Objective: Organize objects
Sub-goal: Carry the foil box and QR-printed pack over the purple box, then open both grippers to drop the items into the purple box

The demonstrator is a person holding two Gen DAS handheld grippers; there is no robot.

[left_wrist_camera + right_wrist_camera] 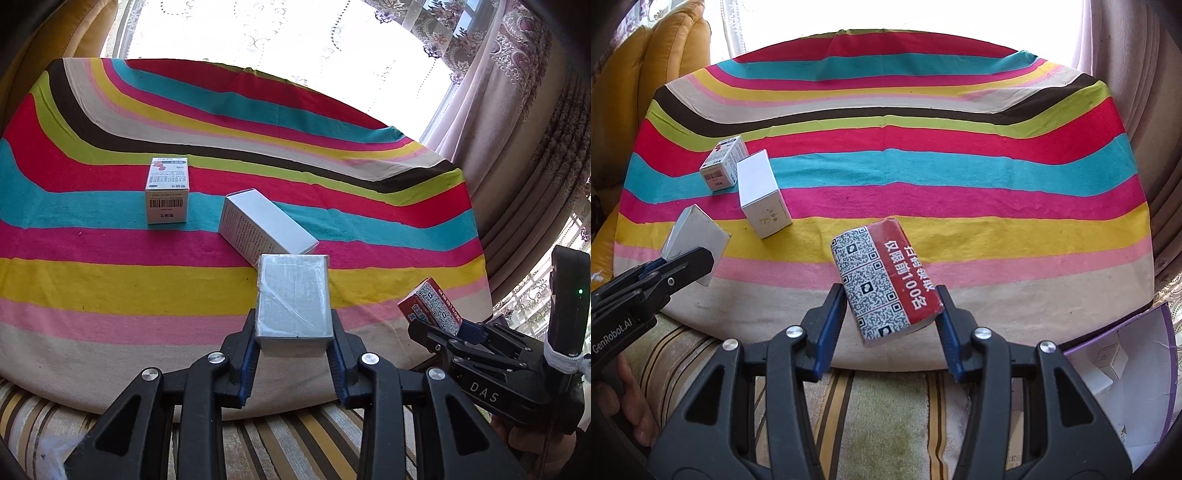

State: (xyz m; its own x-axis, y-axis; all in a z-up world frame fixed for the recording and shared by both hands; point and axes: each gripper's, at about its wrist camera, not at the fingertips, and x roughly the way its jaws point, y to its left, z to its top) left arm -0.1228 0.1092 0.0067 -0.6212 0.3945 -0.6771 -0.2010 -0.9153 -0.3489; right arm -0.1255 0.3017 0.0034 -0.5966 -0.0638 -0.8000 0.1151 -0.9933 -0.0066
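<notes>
A striped cloth [110, 280] in bright bands is covering the bench, and the boxes are sitting toward its left half.

Farthest left, a small barcode box [167, 190] is standing upright on the teal and red bands. Just beside it to the right, a plain white box [266, 229] is lying on its long side, angled across the teal and magenta stripes; the two look close but apart in the left wrist view.

Next, the left gripper [293, 332] is holding a grey wrapped box [293, 299] above the near part of the cloth. Its jaws are pressing against both long sides of the box, open only as wide as the box itself. From this camera the far end of the grey box is overlapping the near corner of the white box; whether they are touching I cannot tell.

Farther right, the right gripper [892, 310] is gripping a red QR-code packet [886, 280], tilted so its far end is leaning left. The jaws are sitting closed against its two sides, holding it clear of the cloth.

At the far right, below the bench edge, an open purple-edged white carton [1141, 373] is lying with small white boxes [1110, 358] inside.
</notes>
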